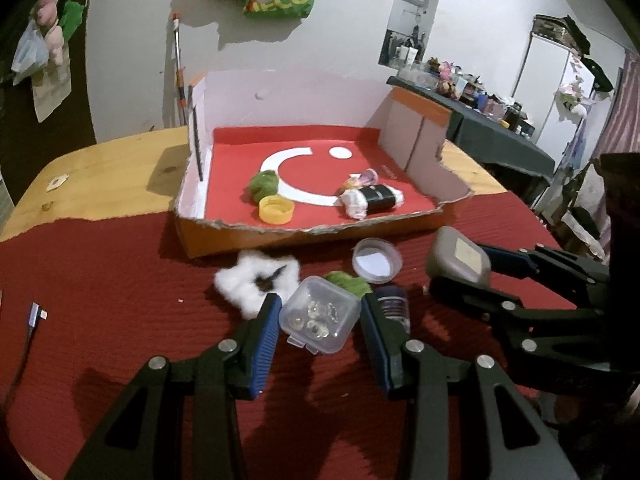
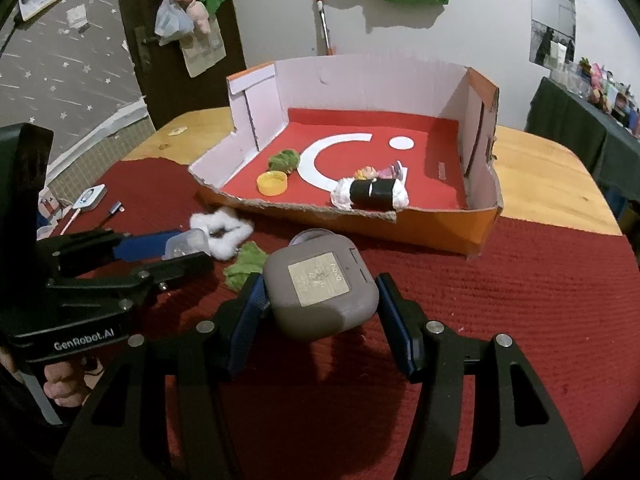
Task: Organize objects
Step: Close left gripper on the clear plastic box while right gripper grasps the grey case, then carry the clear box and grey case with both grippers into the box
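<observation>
Two grippers: both low over the red mat [image 1: 100, 280], side by side, each with its fingers spread around an object.
Left gripper [image 1: 320, 320]: blue pads either side of a small clear lidded box [image 1: 320, 312] holding shiny round bits; left pad looks to touch it, a gap shows on the right.
Right gripper [image 2: 320, 304]: fingers flank a grey rounded case [image 2: 320, 296] with a pale label; whether the pads press it I cannot tell.
Just beyond the left gripper: white cotton tuft [image 1: 256, 280] to the left, green fluff [image 1: 350, 282] and a dark little bottle [image 1: 394, 304] to the right, clear round lid [image 1: 377, 260] farther.
Far side: torn orange cardboard tray [image 2: 460, 232] with a red floor, on the wooden table [image 2: 552, 184].
Inside the tray: yellow cap [image 2: 273, 183], green fluff ball [image 2: 284, 159], black roll with white cotton ends [image 2: 372, 194], small pink figure [image 2: 384, 171].
Far left on the mat: cable plug [image 1: 38, 312].
</observation>
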Demonstrator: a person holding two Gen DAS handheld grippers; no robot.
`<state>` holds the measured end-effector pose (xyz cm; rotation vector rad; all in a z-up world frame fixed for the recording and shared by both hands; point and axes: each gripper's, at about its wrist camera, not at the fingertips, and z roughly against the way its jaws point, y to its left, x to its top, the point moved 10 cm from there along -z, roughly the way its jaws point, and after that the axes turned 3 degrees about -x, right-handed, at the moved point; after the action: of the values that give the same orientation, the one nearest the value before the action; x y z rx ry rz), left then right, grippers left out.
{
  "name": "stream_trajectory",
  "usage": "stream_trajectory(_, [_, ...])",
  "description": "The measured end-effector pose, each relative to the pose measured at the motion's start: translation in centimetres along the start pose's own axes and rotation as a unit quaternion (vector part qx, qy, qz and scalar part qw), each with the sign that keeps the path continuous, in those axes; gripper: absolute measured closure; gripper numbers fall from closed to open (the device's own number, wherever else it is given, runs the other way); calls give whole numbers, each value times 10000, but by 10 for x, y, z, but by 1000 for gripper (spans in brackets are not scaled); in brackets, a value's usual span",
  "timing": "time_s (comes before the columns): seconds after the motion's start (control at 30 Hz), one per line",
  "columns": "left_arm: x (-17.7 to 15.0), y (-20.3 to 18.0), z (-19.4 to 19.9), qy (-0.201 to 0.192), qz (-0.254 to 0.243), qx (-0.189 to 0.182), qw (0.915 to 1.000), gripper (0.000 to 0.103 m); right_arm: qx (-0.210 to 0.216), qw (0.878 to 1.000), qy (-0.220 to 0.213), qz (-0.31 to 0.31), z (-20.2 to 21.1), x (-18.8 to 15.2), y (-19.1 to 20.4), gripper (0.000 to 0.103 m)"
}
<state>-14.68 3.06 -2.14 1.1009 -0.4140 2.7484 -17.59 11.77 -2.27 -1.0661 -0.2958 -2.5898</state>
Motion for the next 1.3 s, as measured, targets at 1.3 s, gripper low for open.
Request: stream_trajectory(1.3, [49,12,-9,-115,-107,131,9998,60,275,9996,-76,-61,-9,42,-7,48])
